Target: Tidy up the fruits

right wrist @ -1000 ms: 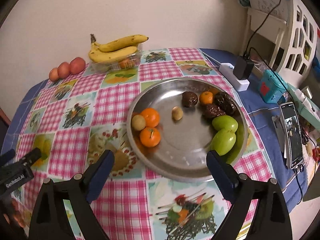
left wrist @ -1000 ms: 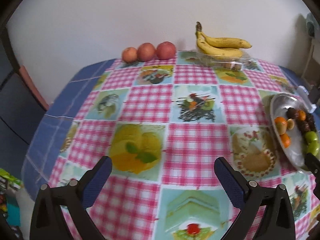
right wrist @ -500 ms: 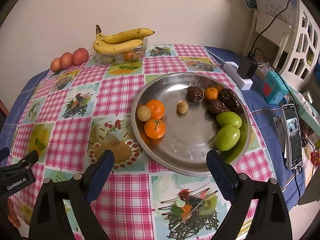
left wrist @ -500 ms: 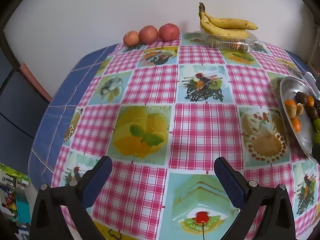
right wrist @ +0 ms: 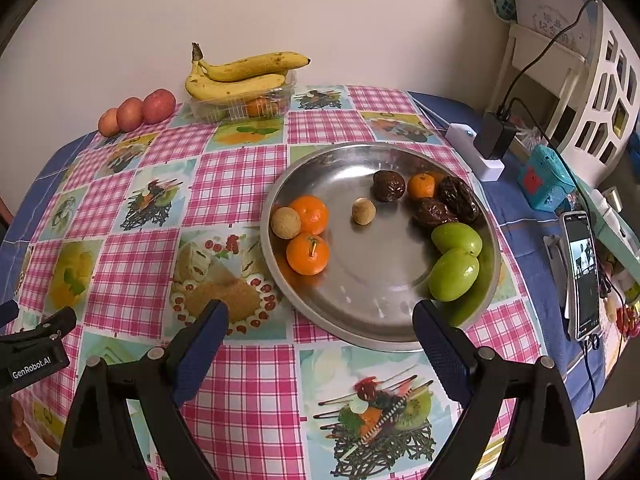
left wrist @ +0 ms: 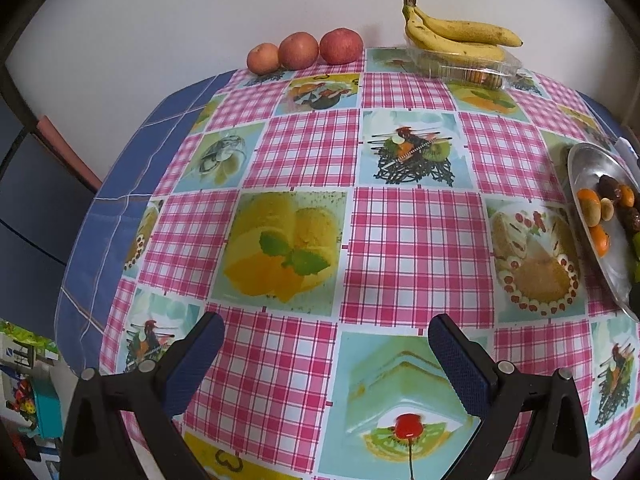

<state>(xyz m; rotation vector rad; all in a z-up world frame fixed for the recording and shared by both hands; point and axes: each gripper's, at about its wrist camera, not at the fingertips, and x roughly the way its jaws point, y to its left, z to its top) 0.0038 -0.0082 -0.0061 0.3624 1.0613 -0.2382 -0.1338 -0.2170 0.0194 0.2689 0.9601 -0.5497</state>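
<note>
Left wrist view: the left gripper (left wrist: 324,354) is spread wide and holds nothing. It hangs over a bare part of the desk (left wrist: 416,232). Three apples (left wrist: 304,51) sit in a row by the far wall. The bananas (left wrist: 456,36) lie on a clear box (left wrist: 472,68) close to them. The plate (left wrist: 580,168) peeks in at the right edge.

Right wrist view: the right gripper (right wrist: 320,334) is wide too, with nothing in it, just in front of the plate. On the plate lie oranges (right wrist: 308,254), two green fruits (right wrist: 454,274), dark wrinkly fruits (right wrist: 434,212) and small tan balls (right wrist: 364,211), partly mixed.

This could be sorting about to start or sorting just done; I cannot tell which. Any pick would need the gripper to come down over one round fruit and squeeze softly so it does not roll.
</note>
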